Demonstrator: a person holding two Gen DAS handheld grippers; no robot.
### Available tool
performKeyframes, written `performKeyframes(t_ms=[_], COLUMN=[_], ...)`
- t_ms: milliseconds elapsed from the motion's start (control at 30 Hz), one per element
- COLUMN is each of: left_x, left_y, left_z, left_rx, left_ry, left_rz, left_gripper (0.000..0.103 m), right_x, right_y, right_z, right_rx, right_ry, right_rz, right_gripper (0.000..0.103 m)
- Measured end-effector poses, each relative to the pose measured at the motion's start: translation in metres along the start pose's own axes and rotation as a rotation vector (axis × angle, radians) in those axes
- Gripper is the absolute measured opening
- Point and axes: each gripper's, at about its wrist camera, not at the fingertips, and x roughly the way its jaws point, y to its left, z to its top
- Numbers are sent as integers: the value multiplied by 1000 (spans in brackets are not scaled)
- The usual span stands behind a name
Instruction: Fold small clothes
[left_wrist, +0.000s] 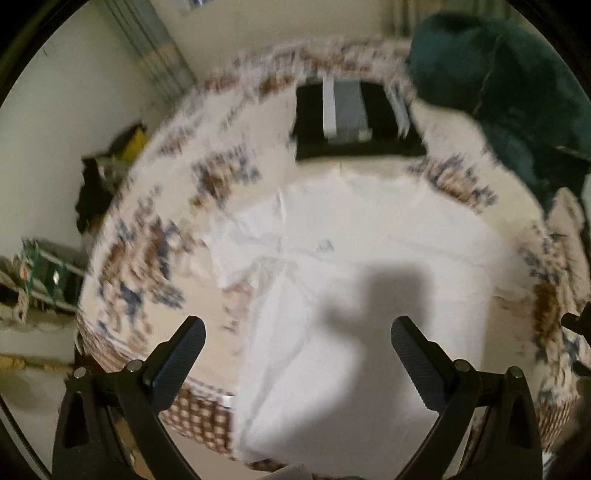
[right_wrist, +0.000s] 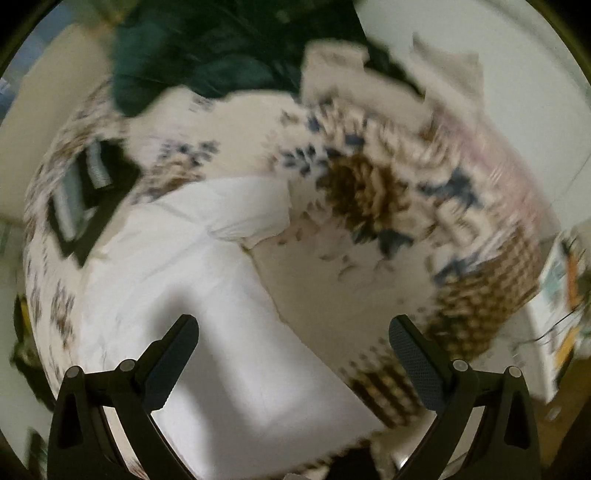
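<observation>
Two fisheye wrist views show one scene: a white, thin cotton-like garment (left_wrist: 369, 295) lies spread on a round table under a cream cloth with blue and brown floral print and a checked hem (left_wrist: 155, 206). In the left wrist view the garment fills the centre and lower middle of the frame, with a creased flap at centre left; in the right wrist view the same white garment (right_wrist: 192, 288) occupies the lower left, a sleeve-like part reaching toward the centre. The left gripper (left_wrist: 297, 339) hangs above the garment with its jaws wide apart and nothing between them; the right gripper (right_wrist: 293, 338) likewise stands spread and empty over the garment's edge. A black, grey and white striped folded garment (left_wrist: 351, 114) sits at the top centre of the left view, well apart from the white one, and a dark green plush fabric heap (left_wrist: 509, 85) lies at the upper right. Both views are motion-blurred, so seams and hems cannot be read exactly. Judged from its creases, the white garment is light, limp and unbreakable; it will likely sag and drag along the tablecloth unless lifted clear. The sensible hold appears to be a pinch at two outer corners or hem points, one per gripper, taking the garment layer only.
</observation>
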Motion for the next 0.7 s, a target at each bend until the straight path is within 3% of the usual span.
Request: performKeyframes(t_ms=[167,267,367,433,600,700], left_x=[89,121,149,159,171,173], left_y=[-27,-37,-45,-44,-45,-37], left_z=[4,3,4,2,10,10], left_rx=[-9,10,18,9,-46,-90], left_ry=[120,165,203,216,226,221], left_rz=[18,44,57,61,48,46], left_gripper=[103,103,103,103,103,103], right_x=[141,210,252,263,268,260], right_y=[-15,-7,6,18,56,95], right_z=[47,61,66,66,68,68], right_rx=[245,340,391,411,351,207], right_ry=[98,140,165,139,25,-62], right_rz=[102,124,152,161,122,43], right_gripper=[98,87,69,58,13,8])
